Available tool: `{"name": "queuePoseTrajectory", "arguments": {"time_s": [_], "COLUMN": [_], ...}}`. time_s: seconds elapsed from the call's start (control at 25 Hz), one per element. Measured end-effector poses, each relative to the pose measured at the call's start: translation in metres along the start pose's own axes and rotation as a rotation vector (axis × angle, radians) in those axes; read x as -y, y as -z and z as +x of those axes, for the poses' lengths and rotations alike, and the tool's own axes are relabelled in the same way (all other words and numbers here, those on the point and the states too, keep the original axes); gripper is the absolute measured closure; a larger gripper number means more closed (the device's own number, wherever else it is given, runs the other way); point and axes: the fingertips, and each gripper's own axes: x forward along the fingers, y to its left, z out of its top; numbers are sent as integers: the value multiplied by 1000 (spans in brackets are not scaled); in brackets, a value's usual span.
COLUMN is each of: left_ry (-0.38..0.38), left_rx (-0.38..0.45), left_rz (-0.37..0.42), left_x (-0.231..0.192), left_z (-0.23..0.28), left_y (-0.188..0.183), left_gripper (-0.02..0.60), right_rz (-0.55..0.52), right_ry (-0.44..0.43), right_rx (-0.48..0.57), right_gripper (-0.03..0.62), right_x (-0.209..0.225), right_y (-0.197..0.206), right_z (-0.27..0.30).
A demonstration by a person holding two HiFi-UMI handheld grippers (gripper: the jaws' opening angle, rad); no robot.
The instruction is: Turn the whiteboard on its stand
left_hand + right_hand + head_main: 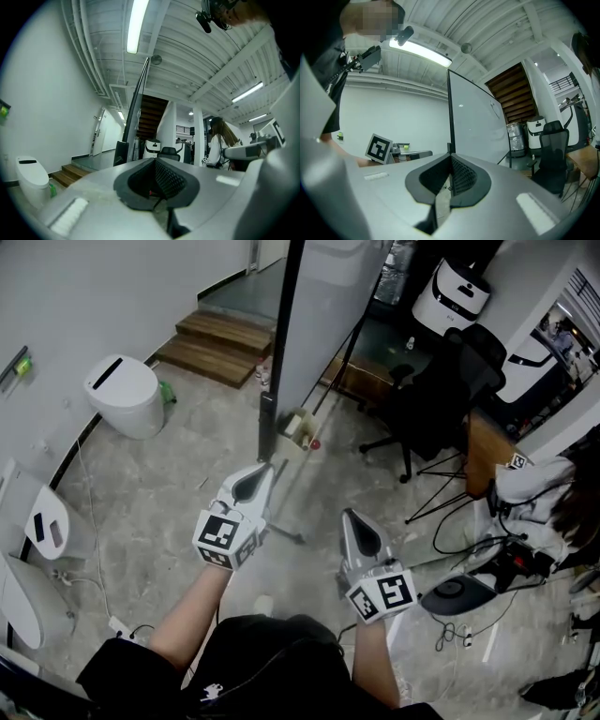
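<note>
Forearms (192, 610) extended; left gripper (265, 469), right gripper (349, 516) seemingly shut

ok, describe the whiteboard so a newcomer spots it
Find the wooden steps at the head view's top. Right of them stands the whiteboard, a tall pale panel on thin black legs. Nothing else nearby is flat and black-edged; the office chair to its right is dark and bulky.

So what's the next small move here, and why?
Probably open the left gripper and ease it forward to the dark near edge of the whiteboard. Both grippers are short of the board, jaws together on nothing, and the left is the closer one; the right gripper sits farther back.
</note>
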Motion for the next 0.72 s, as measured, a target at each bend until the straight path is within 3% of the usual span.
{"name": "queuePoseTrajectory", "arguments": {"time_s": [0.36, 0.72], "left_ry": [-70, -177], "left_rx": [-20, -44], "left_rz": [64, 66], "left_x": [-23, -48], "left_z": [28, 57], "left_y": [-3, -10], "left_gripper": [552, 486], "right_rz": [9, 12], "right_ry": [-63, -137], "right_rx": [13, 15], "right_gripper": [585, 585], "right_x": [10, 19], "right_y": [-6, -13], "right_z": [21, 36]}}
